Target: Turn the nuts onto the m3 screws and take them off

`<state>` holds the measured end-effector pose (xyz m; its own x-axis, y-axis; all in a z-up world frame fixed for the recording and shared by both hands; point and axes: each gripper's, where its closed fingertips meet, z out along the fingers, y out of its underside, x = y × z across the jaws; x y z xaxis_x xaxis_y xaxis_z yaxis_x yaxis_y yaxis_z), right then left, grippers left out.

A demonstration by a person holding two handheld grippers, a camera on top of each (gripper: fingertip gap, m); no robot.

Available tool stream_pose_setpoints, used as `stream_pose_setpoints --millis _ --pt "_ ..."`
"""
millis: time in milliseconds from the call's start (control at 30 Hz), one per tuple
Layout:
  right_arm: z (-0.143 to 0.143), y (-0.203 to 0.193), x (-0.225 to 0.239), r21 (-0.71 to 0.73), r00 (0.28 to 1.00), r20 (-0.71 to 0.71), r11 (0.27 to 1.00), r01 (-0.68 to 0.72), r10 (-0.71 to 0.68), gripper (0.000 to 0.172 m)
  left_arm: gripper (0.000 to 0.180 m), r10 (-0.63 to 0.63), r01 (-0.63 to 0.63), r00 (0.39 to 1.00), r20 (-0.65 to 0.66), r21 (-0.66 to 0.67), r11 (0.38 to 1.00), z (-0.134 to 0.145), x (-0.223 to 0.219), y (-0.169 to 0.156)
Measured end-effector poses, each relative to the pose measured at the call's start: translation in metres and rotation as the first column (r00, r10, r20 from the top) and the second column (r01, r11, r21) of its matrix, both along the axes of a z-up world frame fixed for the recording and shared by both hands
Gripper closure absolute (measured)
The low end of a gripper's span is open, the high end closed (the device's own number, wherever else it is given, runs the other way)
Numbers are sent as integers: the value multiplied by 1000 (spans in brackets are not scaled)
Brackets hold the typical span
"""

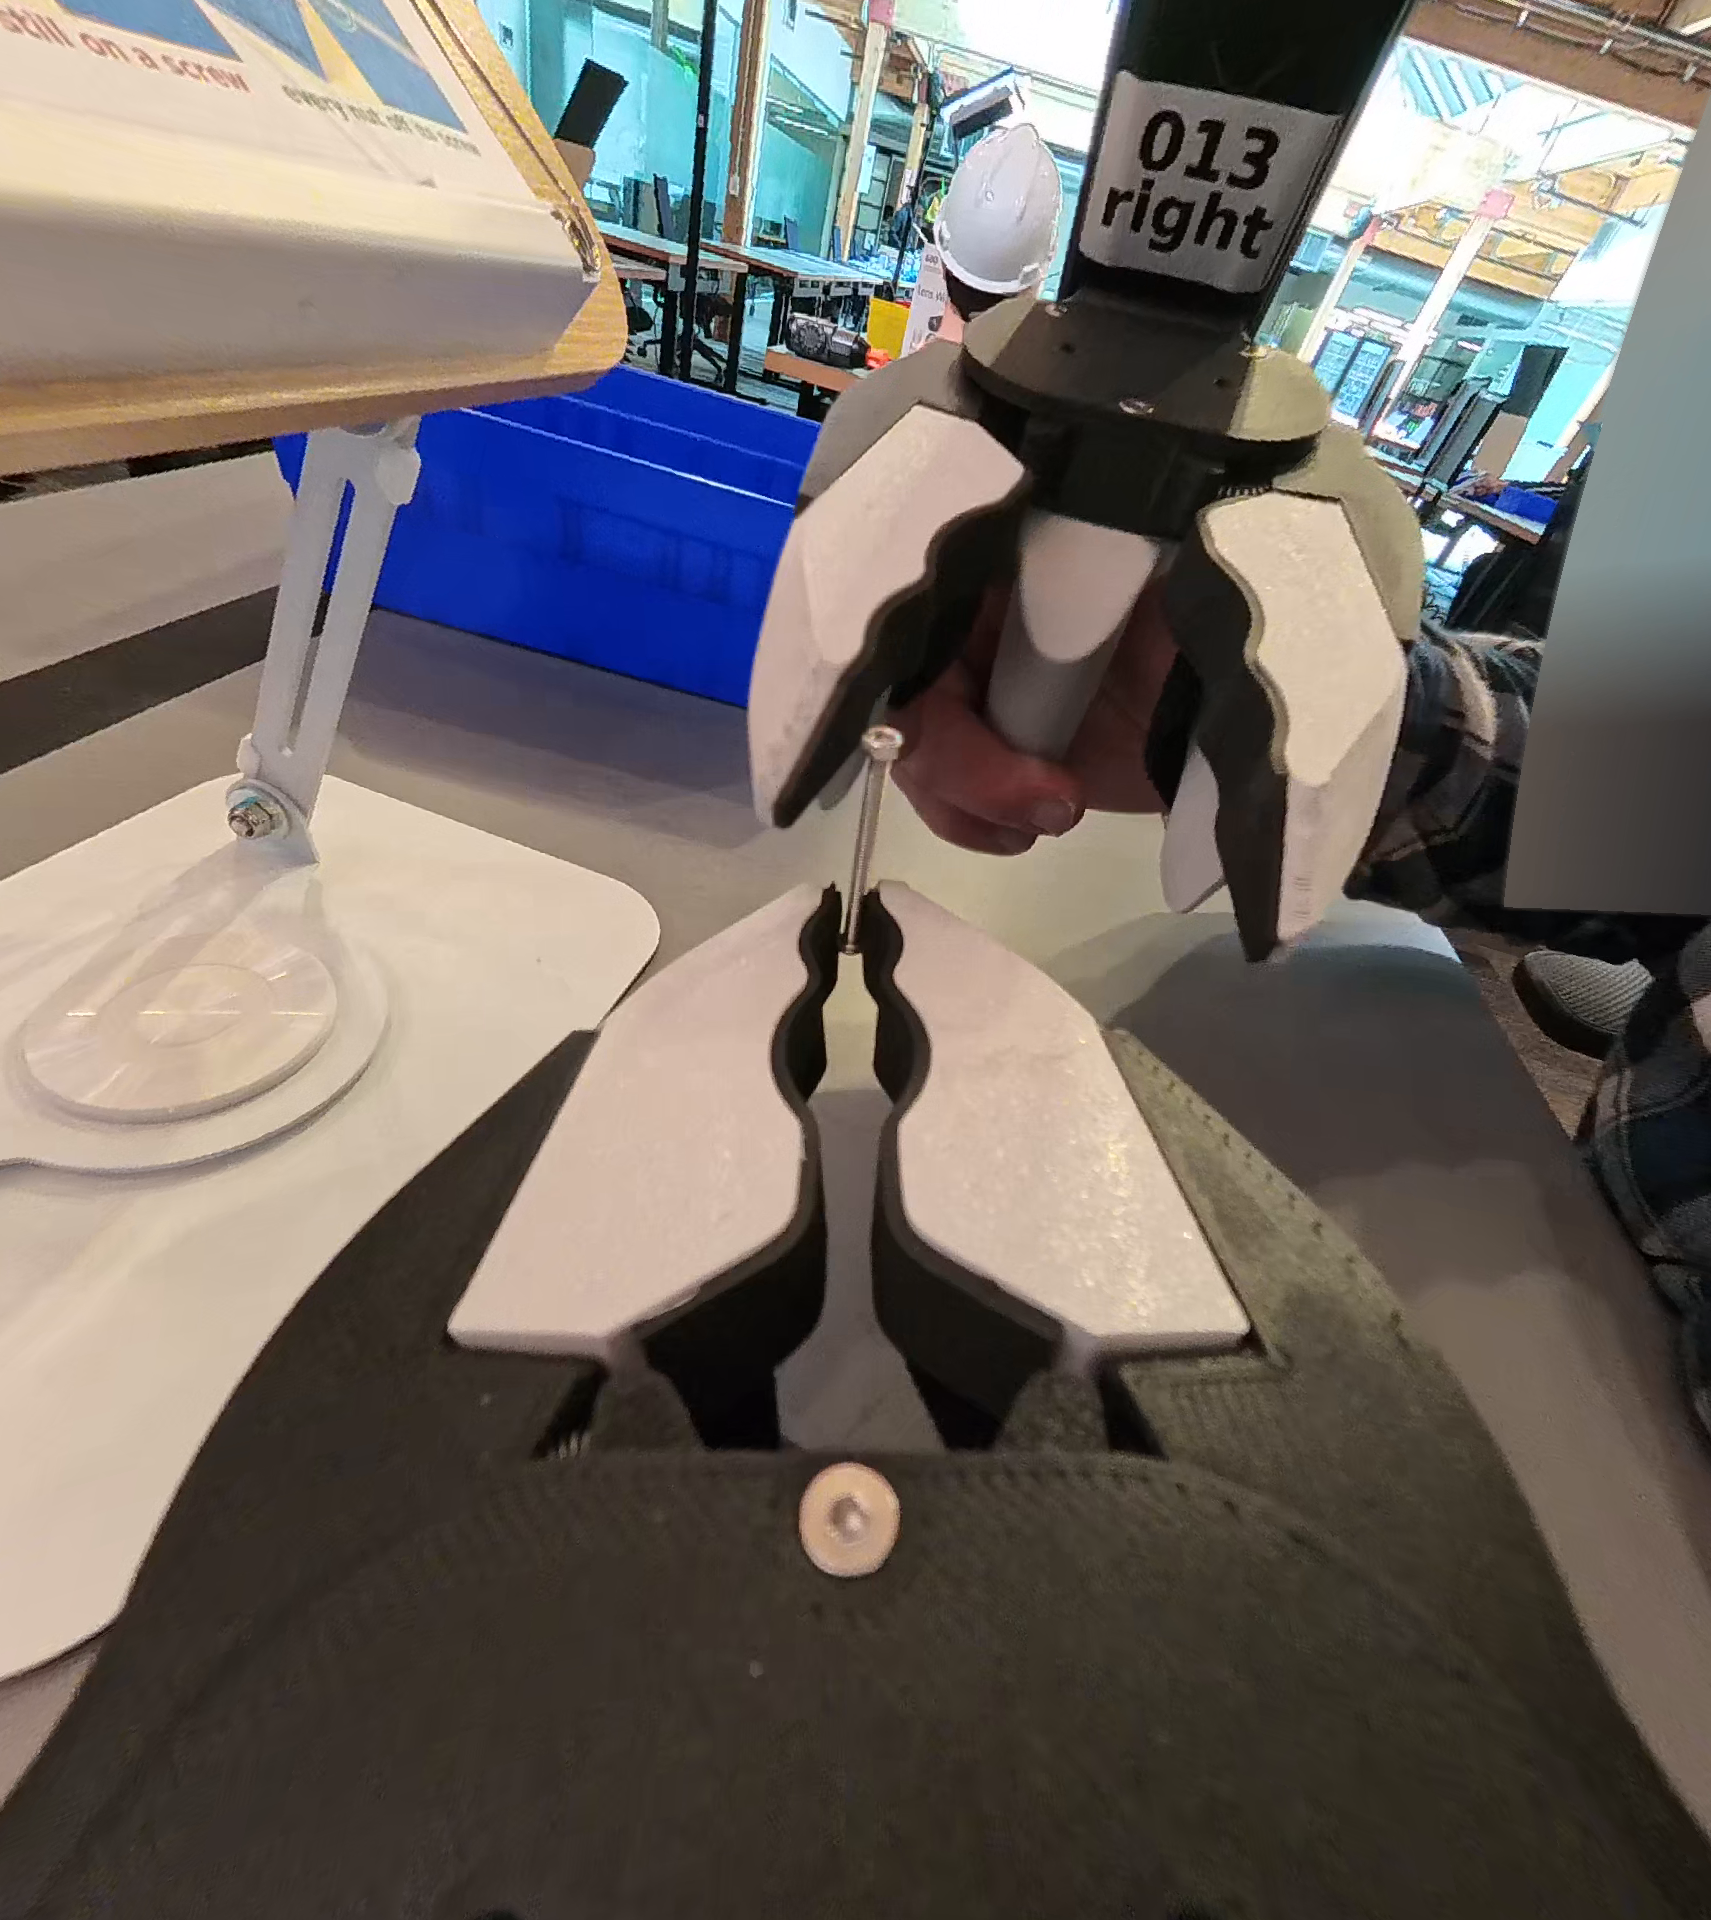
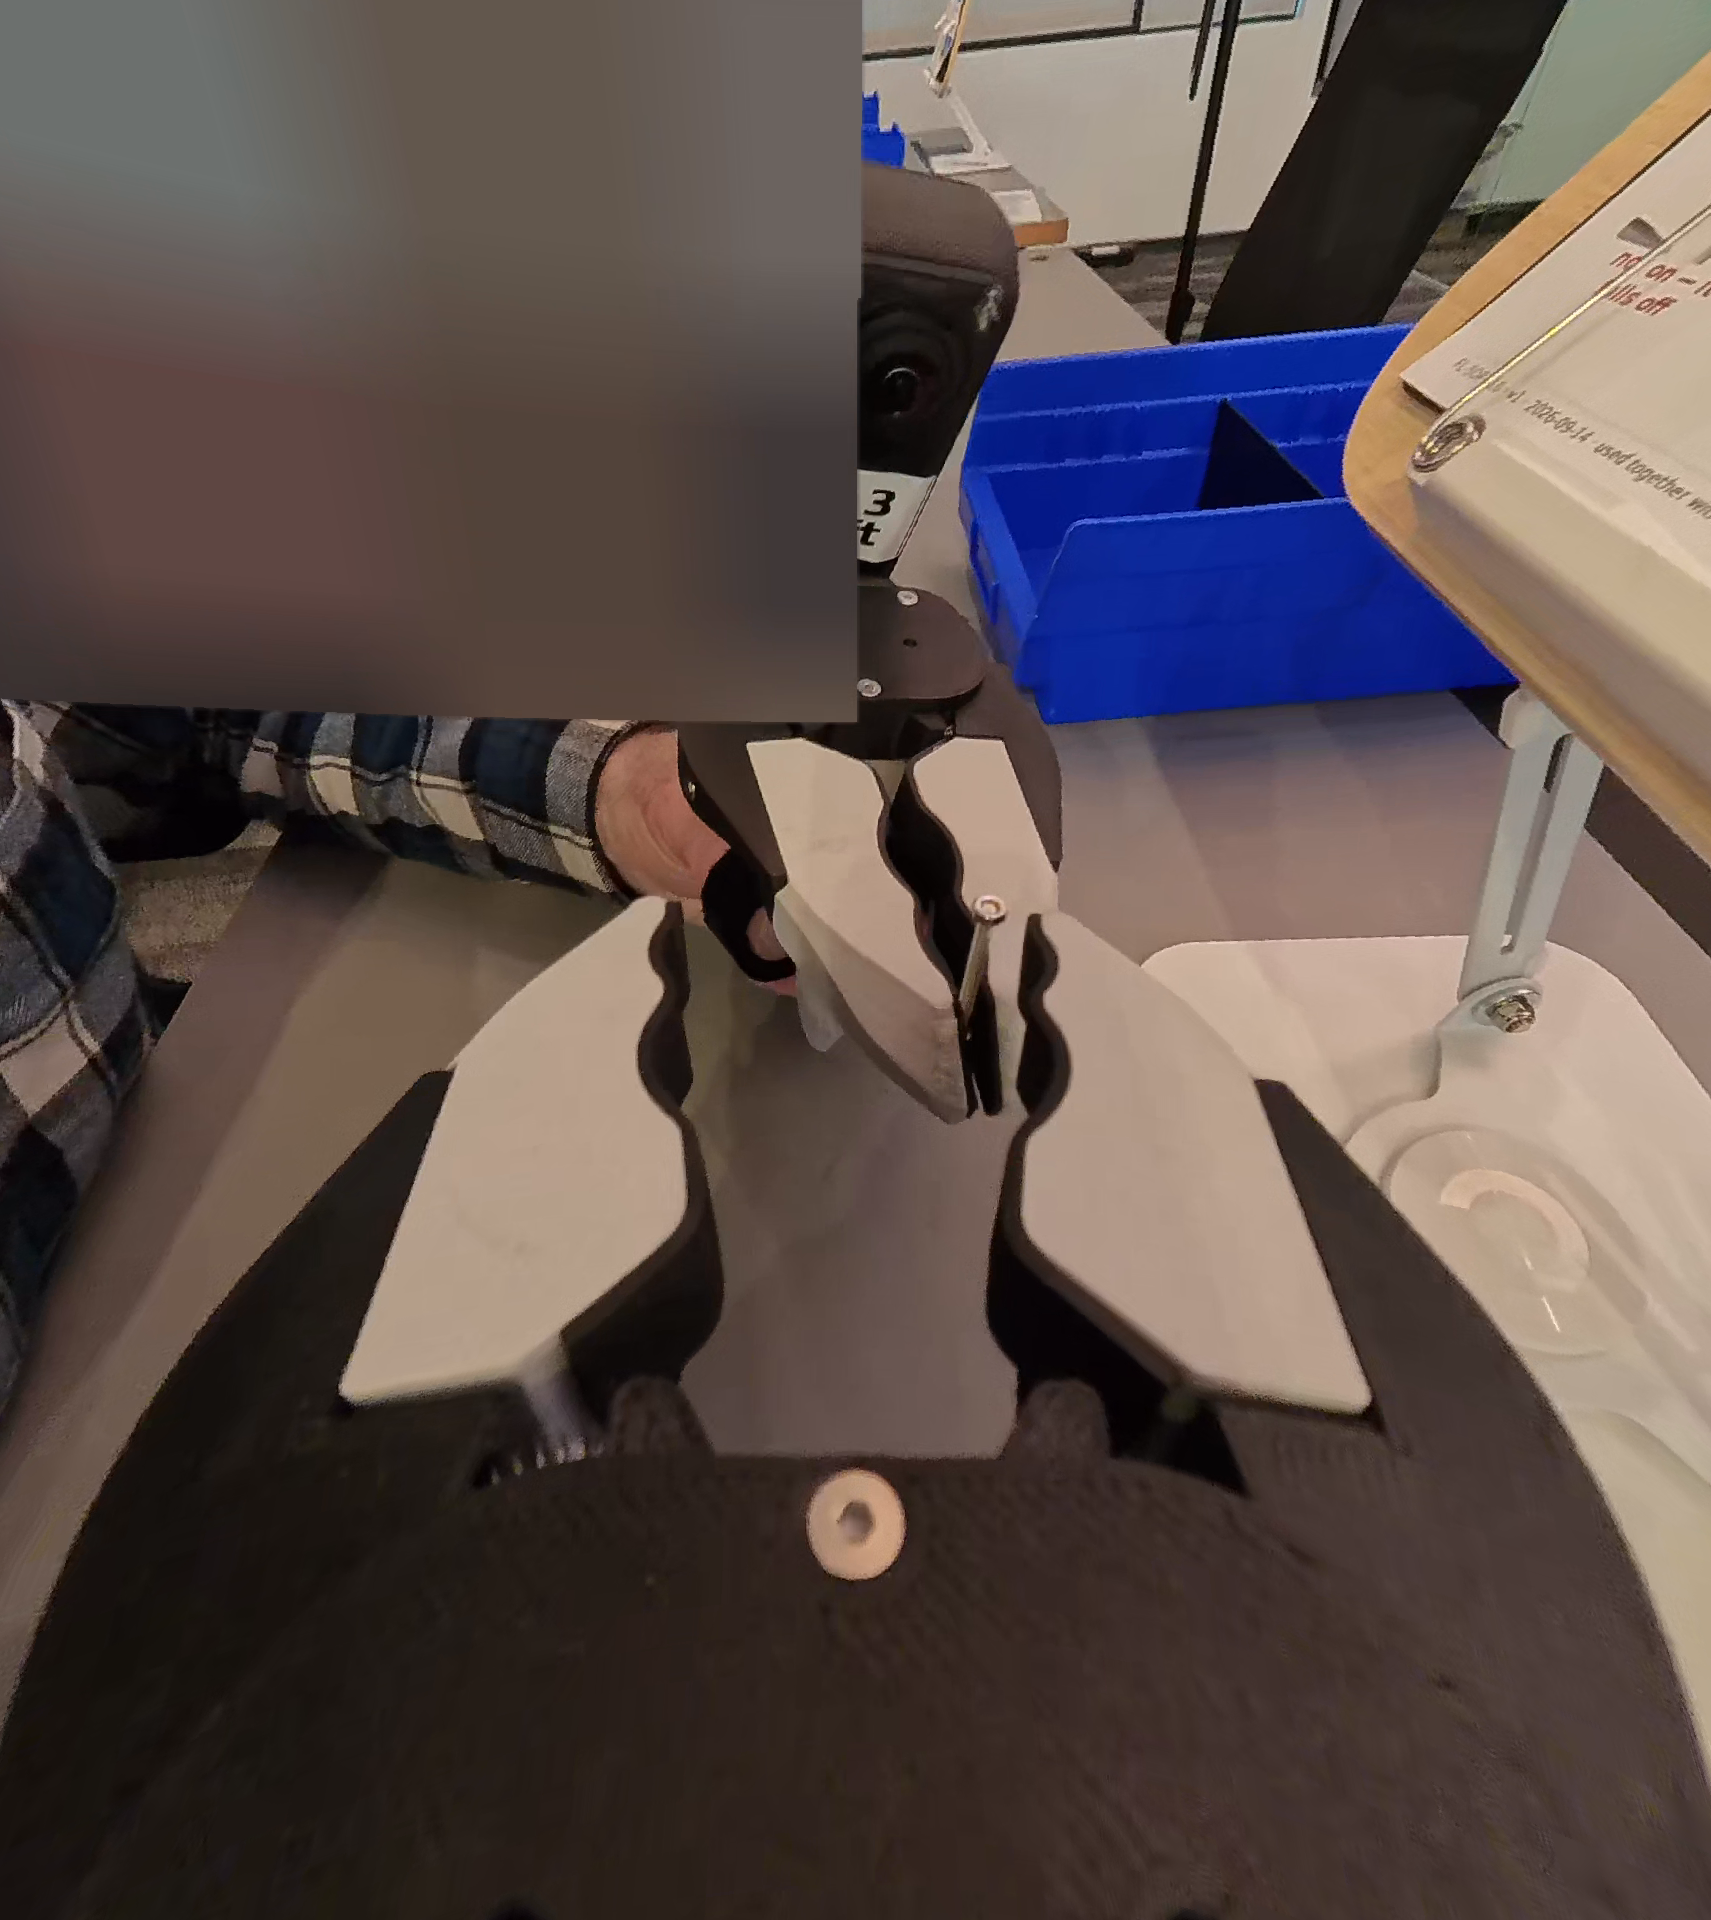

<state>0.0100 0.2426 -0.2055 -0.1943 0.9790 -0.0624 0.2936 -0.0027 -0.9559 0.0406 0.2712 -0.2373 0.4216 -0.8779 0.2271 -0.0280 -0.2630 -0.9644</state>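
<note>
Screw (image 1: 866, 836), long and silver, stood upright, pinched at its lower end by your left gripper (image 1: 856, 925). Your right gripper (image 2: 851, 971) was spread wide, one fingertip (image 1: 809, 769) just beside the screw's head, above the grey table (image 1: 539, 727).

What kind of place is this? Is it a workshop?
Probably a workshop or training space: a blue parts bin sits on the grey table, a white hard hat shows behind, and the left gripper pinches a long metal screw.

Screw (image 1: 864, 831): long, thin, silver, socket head up, near upright, slight tilt. Lower end pinched between closed tips of left gripper (image 1: 856, 920), above grey table (image 1: 539, 717). Head beside one finger of wide-open right gripper (image 2: 851, 935).
</note>
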Motion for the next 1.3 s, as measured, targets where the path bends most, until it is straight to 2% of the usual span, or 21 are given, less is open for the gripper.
stream_pose_setpoints --millis 467,667,833,1033,1100,1167,1300 --pt "1 -6 -5 9 999 -36 1000 -27 27 104 177 6 -6 1000 6 4 1000 1 -2 1" --pt "7 -2 5 16 998 -63 1000 3 -2 110 177 11 -12 1000 12 2 1000 2 -4 2" --pt "9 -5 -14 -3 994 -108 1000 -27 27 93 177 5 -5 1000 9 5 1000 3 1 1" --pt "10 -12 -10 -9 988 -149 999 -33 31 88 177 25 -24 999 45 -8 1000 10 -6 3" --pt "12 -13 1 3 986 -165 1000 -16 16 90 177 24 -24 999 39 -9 1000 11 -8 4" --pt "18 -16 10 2 977 -211 1000 -20 20 104 177 33 -33 999 25 -5 999 10 -10 5" --pt "19 -6 -3 -18 977 -213 1000 5 -9 84 177 6 -6 999 33 -16 1000 9 -4 2"
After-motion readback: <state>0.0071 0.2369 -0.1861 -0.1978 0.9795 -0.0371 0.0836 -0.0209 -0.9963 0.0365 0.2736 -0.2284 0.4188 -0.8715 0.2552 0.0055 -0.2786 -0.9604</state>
